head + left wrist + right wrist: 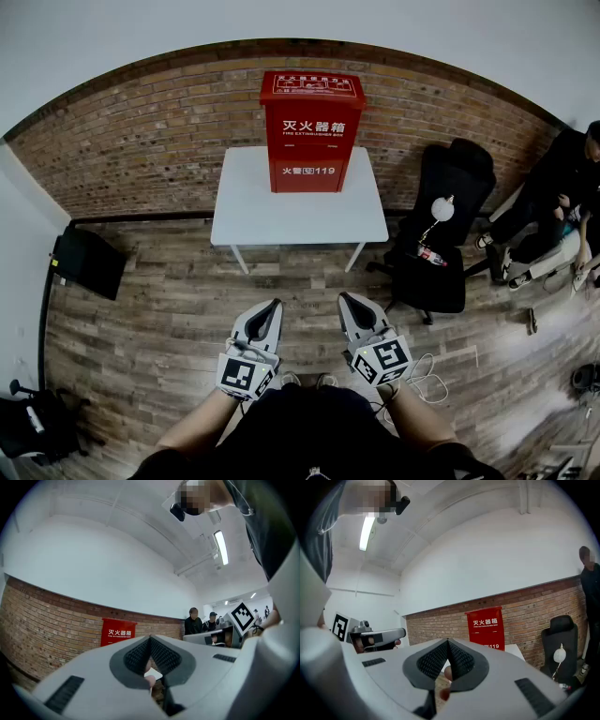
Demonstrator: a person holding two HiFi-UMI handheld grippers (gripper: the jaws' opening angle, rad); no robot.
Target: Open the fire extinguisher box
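Holding low over wood floor (159, 309): left gripper (273, 307), jaws pressed together, empty; fire extinguisher box (310, 131) upright, closed, at rear of white table (251, 214) by brick wall (141, 141), well ahead; right gripper (346, 301) likewise closed on nothing; black chair (441, 253) right of table.

— Where do the two grippers sit?
— Side by side, low and close to the body. The left gripper (274, 307) and the right gripper (345, 299) both point forward, with their tips leaning slightly toward each other.
— And the jaws?
— Closed on both. The ribbed pads (163, 656) meet at the tip, and nothing is gripped between them.
— The arms?
— The bare left forearm (192, 427) and right forearm (422, 422) reach out from the torso. The left marker cube (246, 373) and right marker cube (382, 360) sit just ahead of the wrists.
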